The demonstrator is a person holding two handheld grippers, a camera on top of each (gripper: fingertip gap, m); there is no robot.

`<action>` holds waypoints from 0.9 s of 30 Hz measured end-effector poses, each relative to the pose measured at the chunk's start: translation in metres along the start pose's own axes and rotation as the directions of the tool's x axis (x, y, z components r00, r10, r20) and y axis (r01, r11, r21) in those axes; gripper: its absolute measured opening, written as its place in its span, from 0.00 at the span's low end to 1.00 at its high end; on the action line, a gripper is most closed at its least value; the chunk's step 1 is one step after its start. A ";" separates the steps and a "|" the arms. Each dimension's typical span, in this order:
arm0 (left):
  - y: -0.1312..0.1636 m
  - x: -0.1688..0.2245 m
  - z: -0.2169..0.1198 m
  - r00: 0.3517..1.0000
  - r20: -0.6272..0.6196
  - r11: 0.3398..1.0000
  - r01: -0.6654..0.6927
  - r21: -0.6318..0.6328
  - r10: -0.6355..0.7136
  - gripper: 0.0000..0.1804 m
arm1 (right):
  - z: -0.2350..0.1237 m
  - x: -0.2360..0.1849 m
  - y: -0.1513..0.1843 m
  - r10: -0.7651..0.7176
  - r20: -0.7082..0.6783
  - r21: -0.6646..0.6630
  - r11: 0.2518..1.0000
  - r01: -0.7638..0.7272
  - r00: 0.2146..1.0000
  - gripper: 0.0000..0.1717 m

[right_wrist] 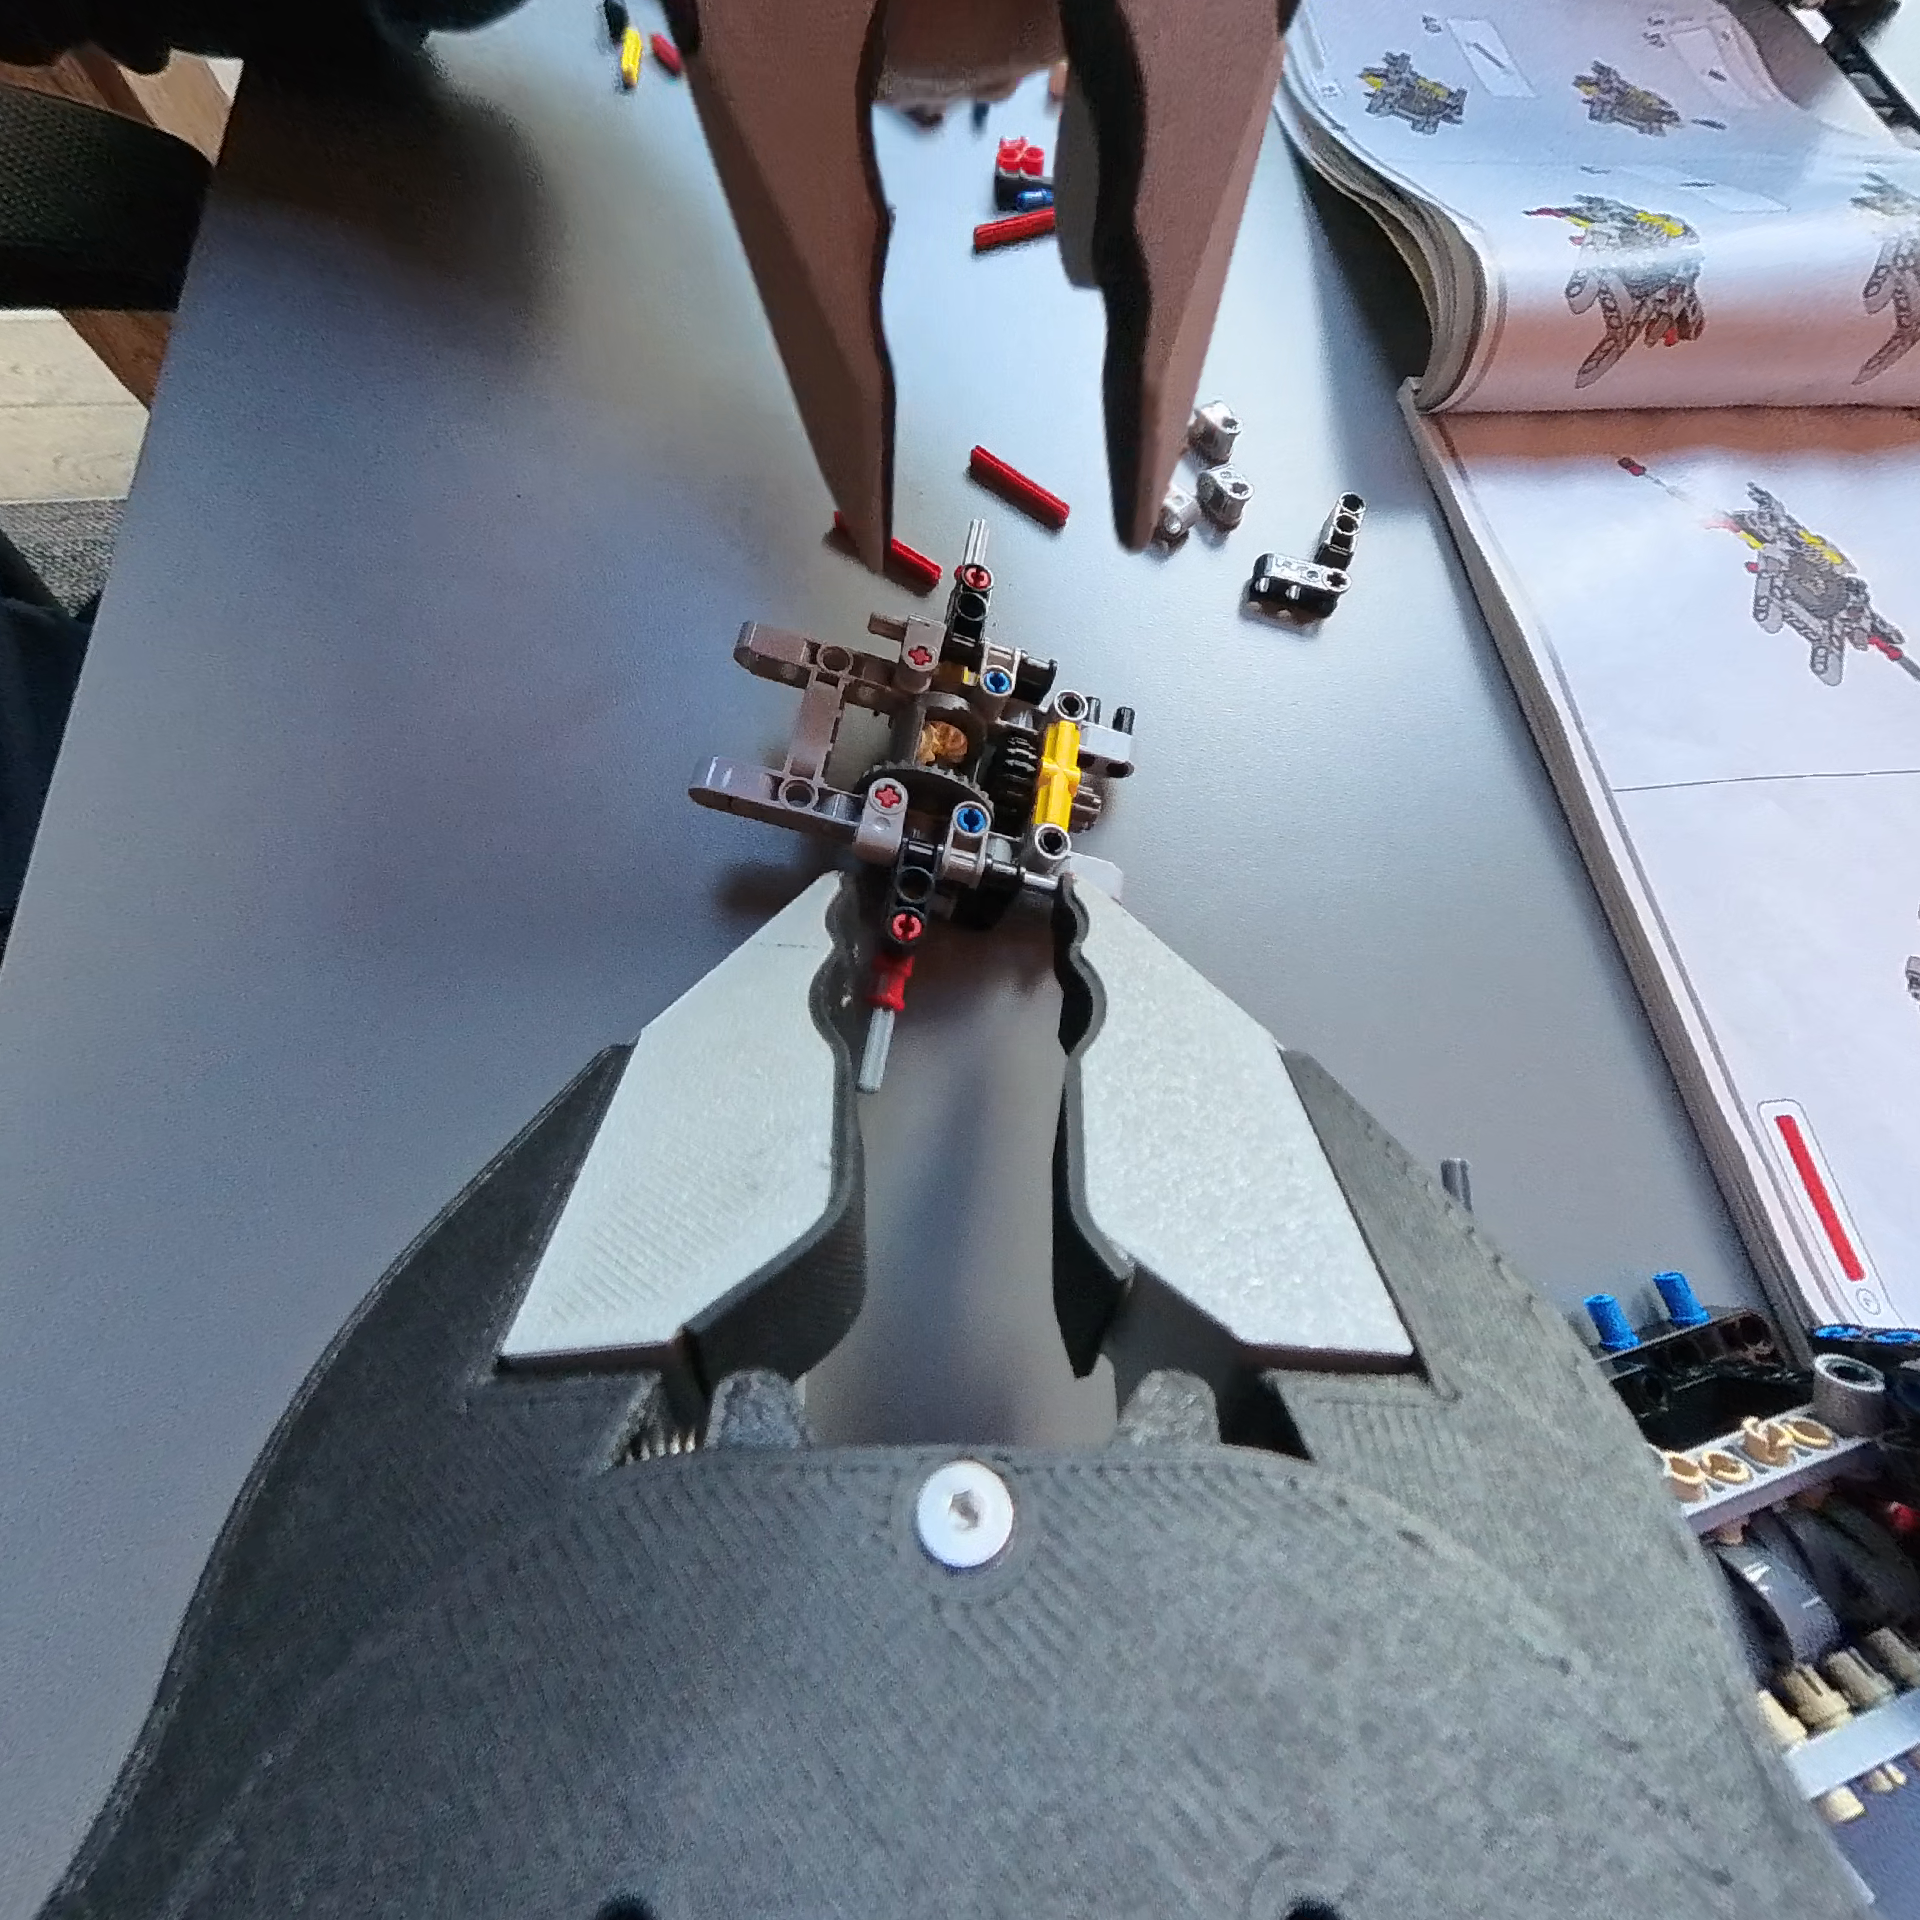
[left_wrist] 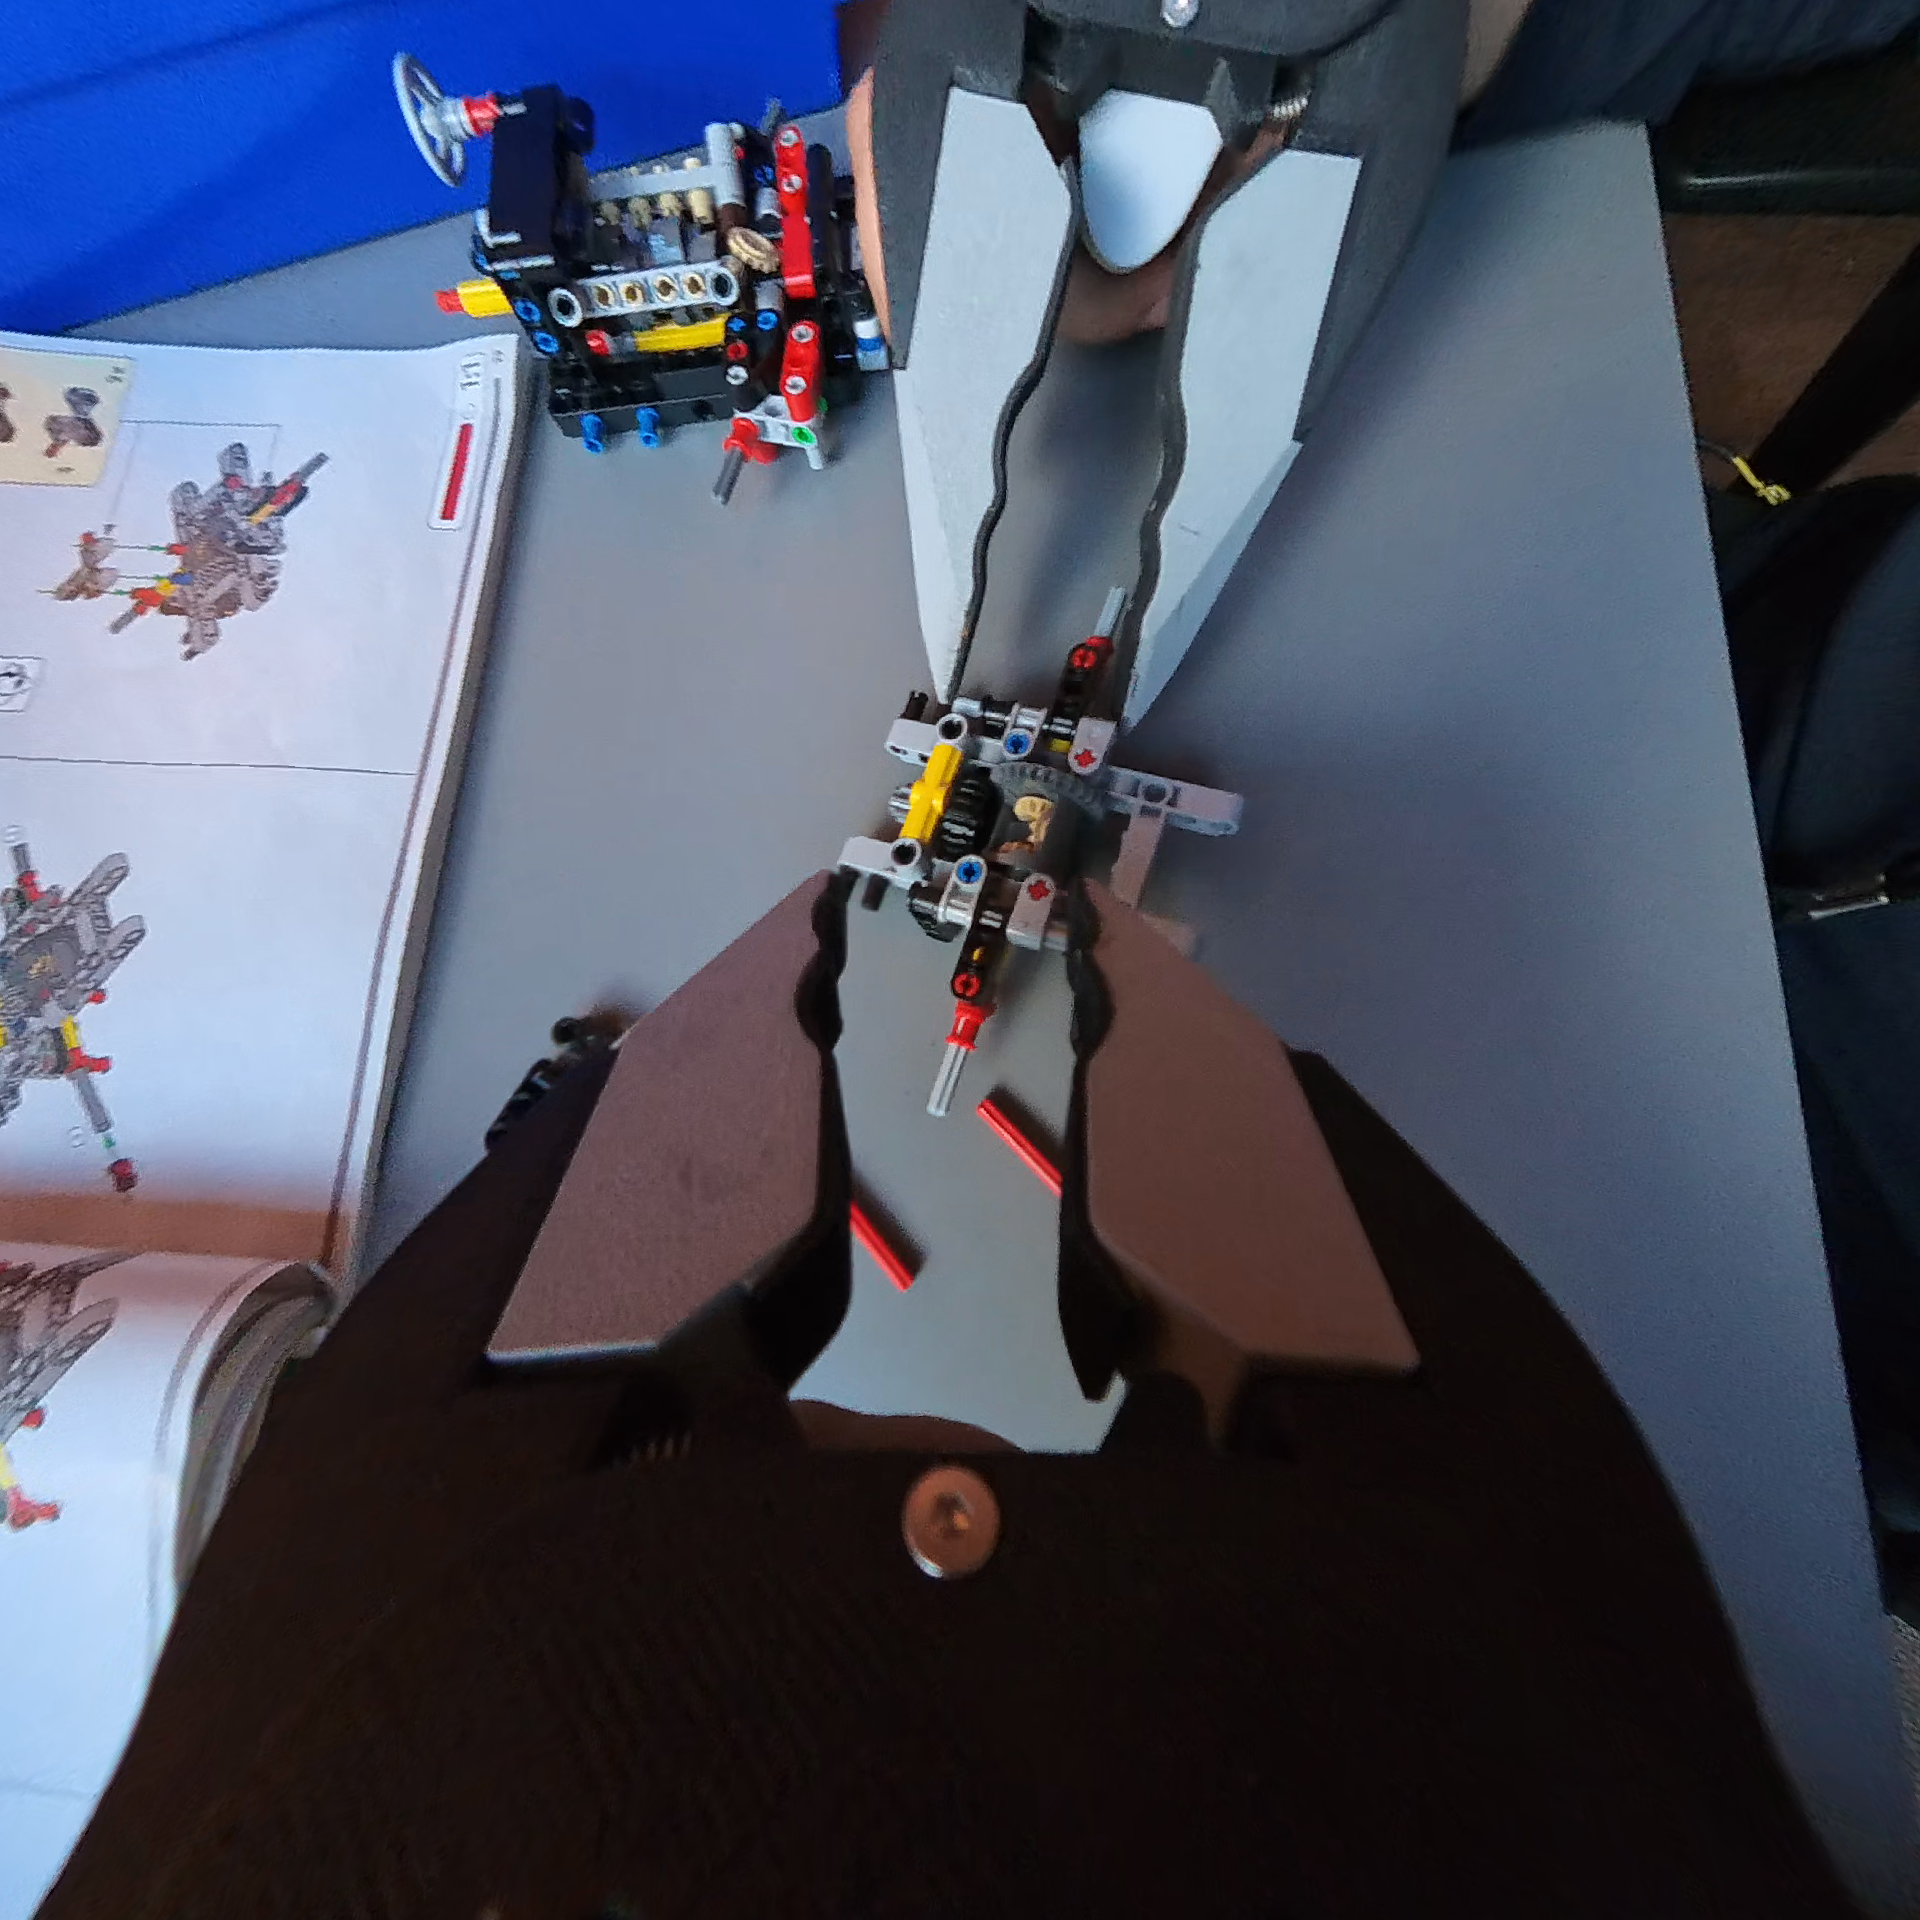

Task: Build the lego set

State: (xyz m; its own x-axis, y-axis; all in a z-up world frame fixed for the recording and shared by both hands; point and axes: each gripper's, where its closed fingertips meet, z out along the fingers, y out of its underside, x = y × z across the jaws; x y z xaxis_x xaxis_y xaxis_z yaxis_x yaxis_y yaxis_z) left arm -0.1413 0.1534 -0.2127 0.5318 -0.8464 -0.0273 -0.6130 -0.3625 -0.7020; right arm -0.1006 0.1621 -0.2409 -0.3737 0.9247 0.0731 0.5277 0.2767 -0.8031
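Grey and smooth, the table top (right_wrist: 416, 623) fills most of both views, with a blue cloth (left_wrist: 208, 135) at its far edge and dark chairs off to the side.

Near the middle of the table sits a small toy-brick gear frame (right_wrist: 914, 748) made of grey beams, black gears and a yellow piece, with thin grey rods sticking out of two ends. The right gripper (right_wrist: 951, 904), grey with black wavy pads, has its two fingers closed on the near end of this frame, and both pads press on it. One rod with a red bush lies along its left pad.

The left gripper (left_wrist: 956, 904), brown with black pads, faces it from the other side. Its fingers are apart. The frame's end and its rod sit in the gap, and the right fingertip looks to be just at the frame, but the fingers do not pinch it.

Two short red sticks (right_wrist: 1018, 483) lie on the table under the brown fingers. Small grey connector bits (right_wrist: 1210, 468) and a black bent piece (right_wrist: 1309, 551) lie close by.

A big open picture booklet (right_wrist: 1714, 727) lies beside the frame. A larger black, red and yellow brick model (left_wrist: 665, 281) with a grey wheel stands past the booklet's corner.
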 end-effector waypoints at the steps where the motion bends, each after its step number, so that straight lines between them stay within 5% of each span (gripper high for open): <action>1: -0.001 0.002 0.004 1.000 -0.004 1.000 -0.001 -0.001 0.001 0.21 | 0.000 0.000 0.000 0.000 0.001 0.000 1.000 0.000 1.000 0.20; 12: -0.002 0.015 0.036 0.996 0.025 0.991 -0.087 -0.097 0.090 0.14 | 0.002 -0.002 0.006 0.025 0.015 -0.038 0.999 -0.024 1.000 0.20; 19: 0.004 -0.003 0.026 0.989 0.119 0.990 -0.077 -0.115 0.091 0.18 | -0.006 -0.009 0.009 -0.005 0.022 -0.035 0.999 0.005 1.000 0.21; 22: 0.010 -0.016 0.016 0.987 0.161 0.996 0.000 -0.090 0.014 0.33 | -0.008 -0.013 0.006 -0.010 0.000 -0.030 0.999 0.010 1.000 0.21; 27: 0.015 -0.023 -0.001 0.970 0.241 0.997 -0.004 -0.073 0.022 0.22 | -0.008 -0.007 0.014 0.016 -0.106 -0.075 0.997 -0.024 0.994 0.22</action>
State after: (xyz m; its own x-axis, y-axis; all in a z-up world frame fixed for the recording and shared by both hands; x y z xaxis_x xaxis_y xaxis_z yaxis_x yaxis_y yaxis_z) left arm -0.1635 0.1675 -0.2217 0.6435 -0.7351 -0.2137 -0.6566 -0.3865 -0.6478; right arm -0.0847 0.1621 -0.2481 -0.2821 0.9515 0.1227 0.5925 0.2734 -0.7578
